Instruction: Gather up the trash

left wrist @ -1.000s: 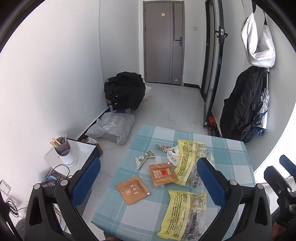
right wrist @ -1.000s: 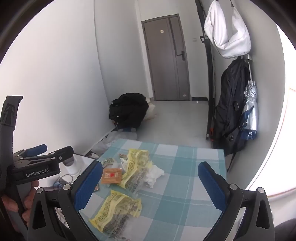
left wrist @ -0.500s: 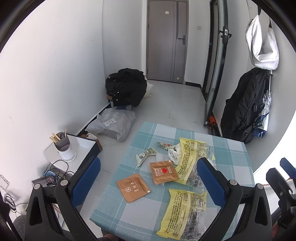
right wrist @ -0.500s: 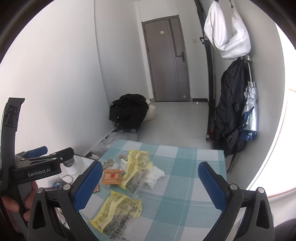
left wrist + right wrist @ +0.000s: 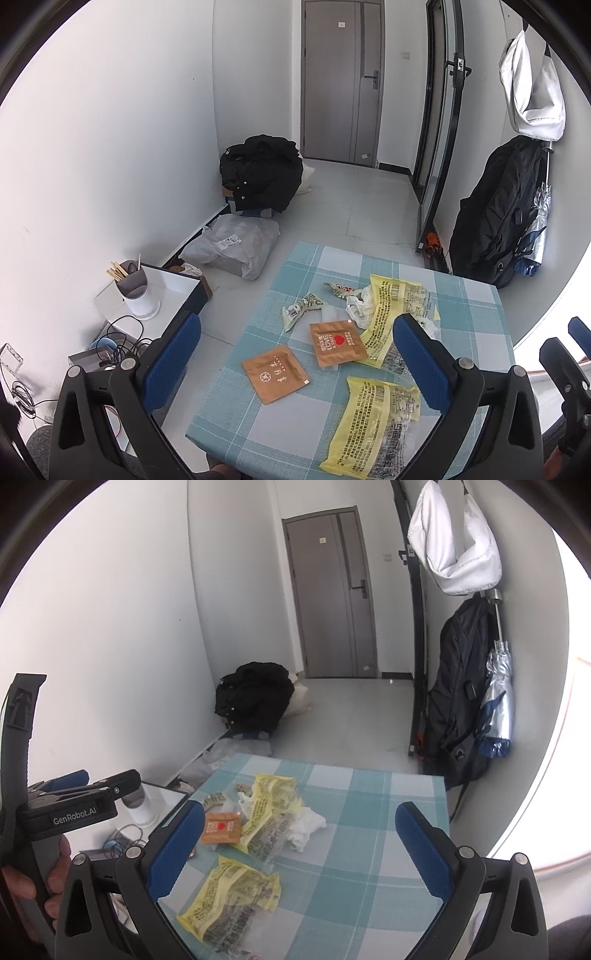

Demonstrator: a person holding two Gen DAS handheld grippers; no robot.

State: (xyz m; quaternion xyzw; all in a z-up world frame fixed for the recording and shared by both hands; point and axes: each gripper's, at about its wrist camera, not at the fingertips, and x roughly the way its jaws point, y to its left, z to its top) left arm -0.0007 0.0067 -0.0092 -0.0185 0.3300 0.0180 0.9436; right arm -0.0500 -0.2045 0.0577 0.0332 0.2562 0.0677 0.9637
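Checked tablecloth below carries the scattered wrappers, so I hold my left tongs and right tongs spread, empty, high above them to choose.

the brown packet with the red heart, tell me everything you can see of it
The brown packet with the red heart is a flat, roughly square sachet of kraft-coloured, paper-like material, printed with white lettering reading LOVE beside a red heart. It lies flat, slightly turned, on the checked tablecloth. It rests partly on a clear plastic piece, and its right edge meets the yellow wrapper. Neither hand-held gripper touches it.
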